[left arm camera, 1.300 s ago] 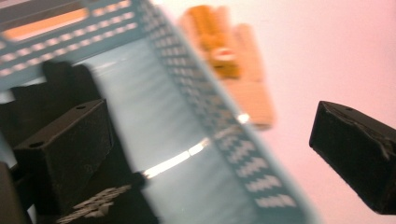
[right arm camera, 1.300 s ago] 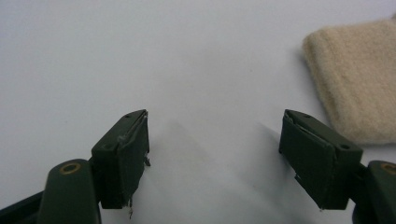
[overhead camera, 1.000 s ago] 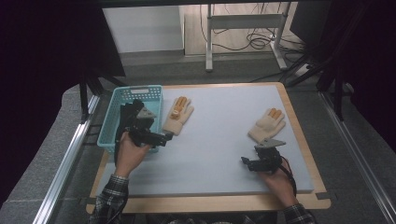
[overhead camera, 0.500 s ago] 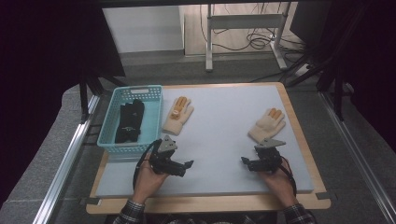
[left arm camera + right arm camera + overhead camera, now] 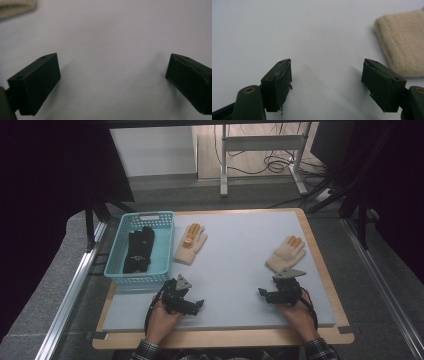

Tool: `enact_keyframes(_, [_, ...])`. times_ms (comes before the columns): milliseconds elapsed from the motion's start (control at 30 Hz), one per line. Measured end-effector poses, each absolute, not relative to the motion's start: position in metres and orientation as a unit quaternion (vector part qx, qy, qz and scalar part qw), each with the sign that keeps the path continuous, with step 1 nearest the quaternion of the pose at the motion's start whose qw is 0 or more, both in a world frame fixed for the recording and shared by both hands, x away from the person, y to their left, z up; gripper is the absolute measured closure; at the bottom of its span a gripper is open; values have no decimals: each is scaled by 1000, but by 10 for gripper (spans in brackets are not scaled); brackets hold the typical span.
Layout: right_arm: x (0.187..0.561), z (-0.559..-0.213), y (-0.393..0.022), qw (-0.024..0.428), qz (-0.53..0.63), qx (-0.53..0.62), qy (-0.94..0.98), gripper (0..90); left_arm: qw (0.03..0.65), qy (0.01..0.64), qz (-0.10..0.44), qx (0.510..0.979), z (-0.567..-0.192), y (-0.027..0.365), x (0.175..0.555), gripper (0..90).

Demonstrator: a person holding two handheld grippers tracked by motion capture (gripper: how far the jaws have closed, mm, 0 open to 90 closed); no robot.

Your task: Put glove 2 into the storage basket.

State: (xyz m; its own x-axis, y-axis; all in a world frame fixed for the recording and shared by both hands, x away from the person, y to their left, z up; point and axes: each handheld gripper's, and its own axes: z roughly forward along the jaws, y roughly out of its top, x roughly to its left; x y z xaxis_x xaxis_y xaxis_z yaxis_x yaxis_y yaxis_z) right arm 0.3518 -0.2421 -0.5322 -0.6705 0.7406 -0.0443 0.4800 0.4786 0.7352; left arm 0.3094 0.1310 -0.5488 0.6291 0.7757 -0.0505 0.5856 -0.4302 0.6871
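Two cream gloves with orange fingertips lie on the white table top: one glove (image 5: 190, 243) beside the basket, the other glove (image 5: 285, 254) at the right. A dark pair of gloves (image 5: 138, 249) lies inside the turquoise basket (image 5: 116, 265). My left gripper (image 5: 198, 305) rests low on the table near the front edge, open and empty; a cream glove's cuff (image 5: 15, 8) peeks in at the upper left of the left gripper view. My right gripper (image 5: 262, 293) is open and empty just in front of the right glove, whose cuff (image 5: 402, 42) lies ahead of its right jaw.
The white mat (image 5: 235, 270) sits on a wooden board (image 5: 225, 337). Metal rails (image 5: 65, 305) run along both sides of the table. A metal stand and cables (image 5: 260, 150) are on the floor beyond the far edge.
My left gripper has come away from the basket, moving toward the front edge and slightly right, empty. The dark gloves stay in the basket. The right gripper has hardly moved.
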Motion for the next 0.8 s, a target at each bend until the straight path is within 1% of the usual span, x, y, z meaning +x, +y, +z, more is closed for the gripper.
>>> enact_keyframes(200, [352,-532,-242,181,359,363,840,236,343,405,142,835,-549,130,309,0])
enact_keyframes(233, [352,-532,-242,184,357,365,840,216,343,405,142,835,-549,130,309,0])
enact_keyframes(300, [352,-532,-242,185,357,366,839,213,343,405,143,835,-549,130,309,0])
enact_keyframes(600, [352,-528,-250,181,368,384,827,218,344,405,142,835,-549,131,309,0])
enact_keyframes(800, [354,-515,-264,187,379,398,814,218,344,405,143,835,-549,131,309,0])
